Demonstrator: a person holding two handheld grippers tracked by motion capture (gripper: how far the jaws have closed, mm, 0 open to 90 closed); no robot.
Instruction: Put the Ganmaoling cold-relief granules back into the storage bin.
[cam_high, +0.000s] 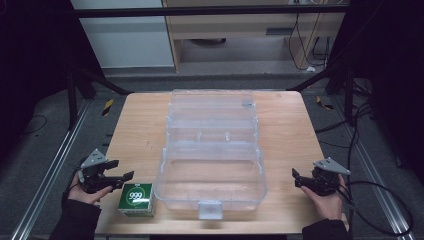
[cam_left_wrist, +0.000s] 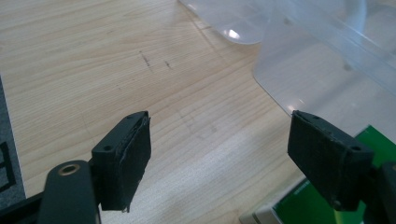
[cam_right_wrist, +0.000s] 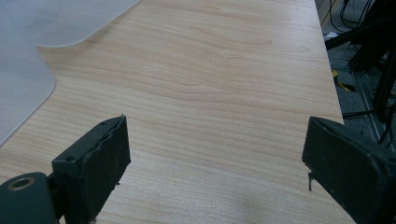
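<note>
A clear plastic case (cam_high: 175, 192) lies open in the middle of the wooden table (cam_high: 140, 130), its lid (cam_high: 212, 107) folded back toward the far side. A small green and white box (cam_high: 136, 198) marked 999 sits just left of the case near the front edge. My left gripper (cam_high: 121, 170) hovers beside that box with its jaws apart and nothing between them. In the left gripper view the box (cam_left_wrist: 303, 200) shows at the lower right, behind the right jaw, and the case (cam_left_wrist: 327, 70) lies ahead. My right gripper (cam_high: 296, 178) is open over bare wood right of the case (cam_right_wrist: 23, 70).
A latch tab (cam_high: 210, 209) sticks out at the case's front. Cables (cam_high: 380, 200) trail off the table's right side. Dark frame posts (cam_high: 75, 95) and metal rails (cam_high: 45, 175) flank the table. Bare wood lies on both sides of the case.
</note>
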